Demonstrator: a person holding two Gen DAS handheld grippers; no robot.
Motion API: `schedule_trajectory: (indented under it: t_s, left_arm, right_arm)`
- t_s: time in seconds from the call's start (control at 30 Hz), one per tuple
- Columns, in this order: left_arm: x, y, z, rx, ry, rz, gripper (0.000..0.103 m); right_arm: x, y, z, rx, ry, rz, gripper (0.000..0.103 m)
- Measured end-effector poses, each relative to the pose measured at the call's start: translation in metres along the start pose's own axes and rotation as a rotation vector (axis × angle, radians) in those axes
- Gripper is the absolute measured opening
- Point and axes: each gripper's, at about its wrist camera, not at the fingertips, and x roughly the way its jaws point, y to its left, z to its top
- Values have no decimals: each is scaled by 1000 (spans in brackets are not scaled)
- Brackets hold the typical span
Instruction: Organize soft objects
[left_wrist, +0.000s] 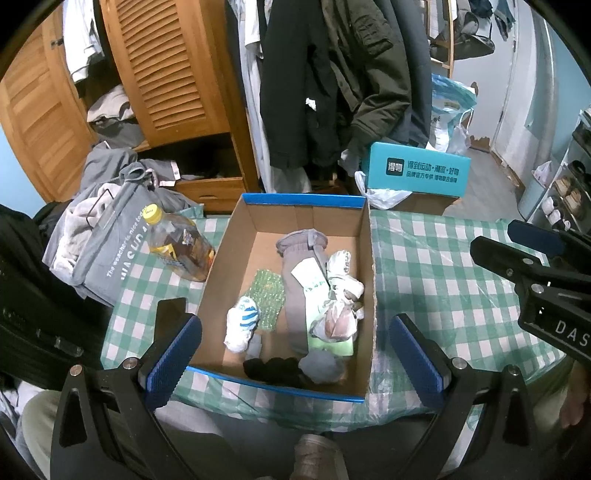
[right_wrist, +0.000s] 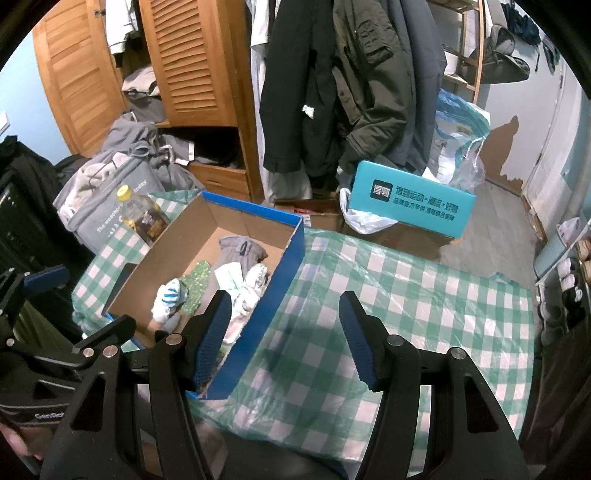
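Note:
An open cardboard box with a blue rim (left_wrist: 303, 199) (right_wrist: 292, 254) sits on a green checked tablecloth (left_wrist: 424, 266) (right_wrist: 406, 295). Inside lie grey long socks (left_wrist: 295, 280) (right_wrist: 240, 249), a green patterned sock (left_wrist: 269, 295) (right_wrist: 195, 280), a white-and-blue striped sock ball (left_wrist: 242, 325) (right_wrist: 166, 299), bunched white socks (left_wrist: 340, 295) (right_wrist: 255, 280), a black sock (left_wrist: 273, 369) and a grey sock ball (left_wrist: 321, 365). My left gripper (left_wrist: 291, 332) hangs open over the box's near end, holding nothing. My right gripper (right_wrist: 284, 306) stands open above the box's right wall, one finger over the box, one over the cloth.
A yellow-capped bottle (left_wrist: 177, 247) (right_wrist: 142, 214) and a grey tote bag of clothes (left_wrist: 110, 240) (right_wrist: 96, 195) stand left of the box. A teal carton (left_wrist: 417, 170) (right_wrist: 410, 203), hanging coats and a wooden wardrobe lie behind. A shoe rack (left_wrist: 565, 192) stands at right.

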Motion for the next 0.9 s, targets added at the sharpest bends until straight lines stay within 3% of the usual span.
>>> schedule_trajectory:
  t_s: [0.9]
  left_arm:
    - [2, -8, 1, 21, -8, -8, 102]
  right_arm:
    - [1, 0, 0, 1, 1, -1, 60]
